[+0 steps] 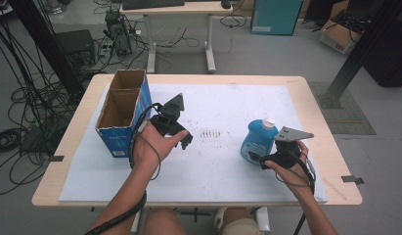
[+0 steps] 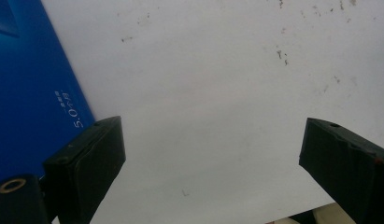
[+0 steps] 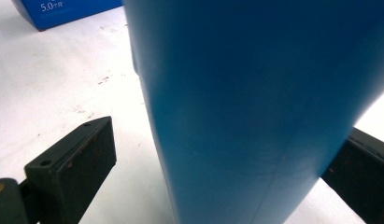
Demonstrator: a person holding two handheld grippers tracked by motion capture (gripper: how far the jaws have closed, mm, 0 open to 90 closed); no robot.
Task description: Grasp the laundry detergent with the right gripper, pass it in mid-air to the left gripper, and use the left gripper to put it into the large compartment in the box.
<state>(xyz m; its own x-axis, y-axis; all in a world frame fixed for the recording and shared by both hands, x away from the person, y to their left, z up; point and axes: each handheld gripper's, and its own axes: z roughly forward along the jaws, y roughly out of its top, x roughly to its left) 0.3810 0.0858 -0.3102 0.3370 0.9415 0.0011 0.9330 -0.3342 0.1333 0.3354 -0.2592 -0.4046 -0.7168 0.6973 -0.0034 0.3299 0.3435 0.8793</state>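
Observation:
A blue bottle (image 1: 257, 139) with a white cap stands upright on the white sheet (image 1: 213, 161), right of centre. My right gripper (image 1: 260, 156) is at its base, open, with the bottle (image 3: 255, 102) between the jaws. The left jaw stands clear of the bottle and the right jaw sits close against its side. An open-topped blue cardboard box (image 1: 121, 113) with two compartments stands at the left. My left gripper (image 1: 181, 133) hovers just right of the box, open, with bare sheet between its jaws (image 2: 210, 135). The box's blue wall (image 2: 31, 98) lies beside its left jaw.
The sheet covers most of a wooden table (image 1: 316, 112). Dark smudges (image 1: 211, 132) mark the sheet's middle. Beyond the table stand a desk (image 1: 179, 10), cables (image 1: 22, 98) and boxes on the floor.

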